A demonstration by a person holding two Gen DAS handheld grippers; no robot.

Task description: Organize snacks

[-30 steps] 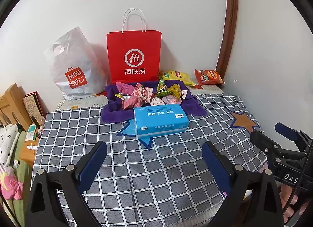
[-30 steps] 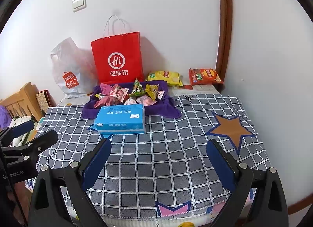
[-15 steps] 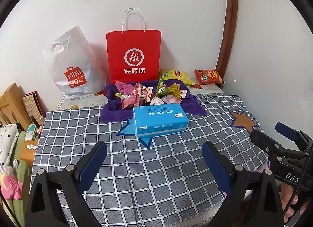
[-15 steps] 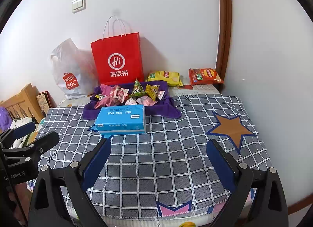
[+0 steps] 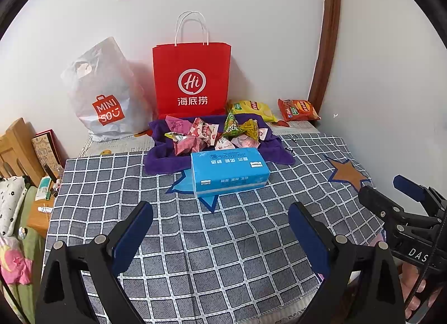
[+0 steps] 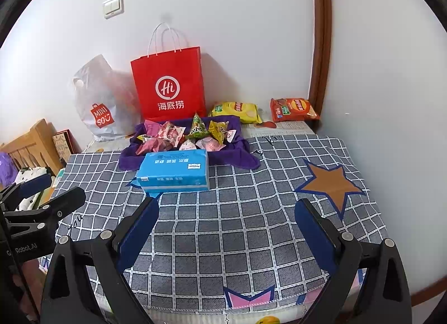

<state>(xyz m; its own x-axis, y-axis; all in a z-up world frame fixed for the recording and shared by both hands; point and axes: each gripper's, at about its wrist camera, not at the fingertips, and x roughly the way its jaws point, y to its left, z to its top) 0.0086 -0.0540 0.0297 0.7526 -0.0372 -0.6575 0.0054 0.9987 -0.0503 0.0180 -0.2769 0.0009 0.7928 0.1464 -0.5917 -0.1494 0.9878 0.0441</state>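
Observation:
Several small snack packets [image 5: 212, 134] [image 6: 190, 135] lie heaped on a purple cloth [image 5: 164, 156] [image 6: 237, 156] at the back of the checked tablecloth. A yellow chip bag [image 5: 251, 109] [image 6: 236, 110] and a red-orange chip bag [image 5: 297, 109] [image 6: 293, 110] lie behind it by the wall. A blue tissue pack [image 5: 229, 170] [image 6: 174, 173] sits in front of the cloth. My left gripper [image 5: 220, 229] hovers open over the near tablecloth, empty. My right gripper [image 6: 226, 225] is open too, nothing between its fingers; it also shows at the right edge [image 5: 391, 192] of the left wrist view.
A red paper bag [image 5: 192, 78] [image 6: 170, 84] and a white plastic shopping bag [image 5: 103, 92] [image 6: 100, 100] stand against the back wall. A wall runs along the right side. Wooden furniture [image 5: 16, 148] and clutter sit off the table's left edge.

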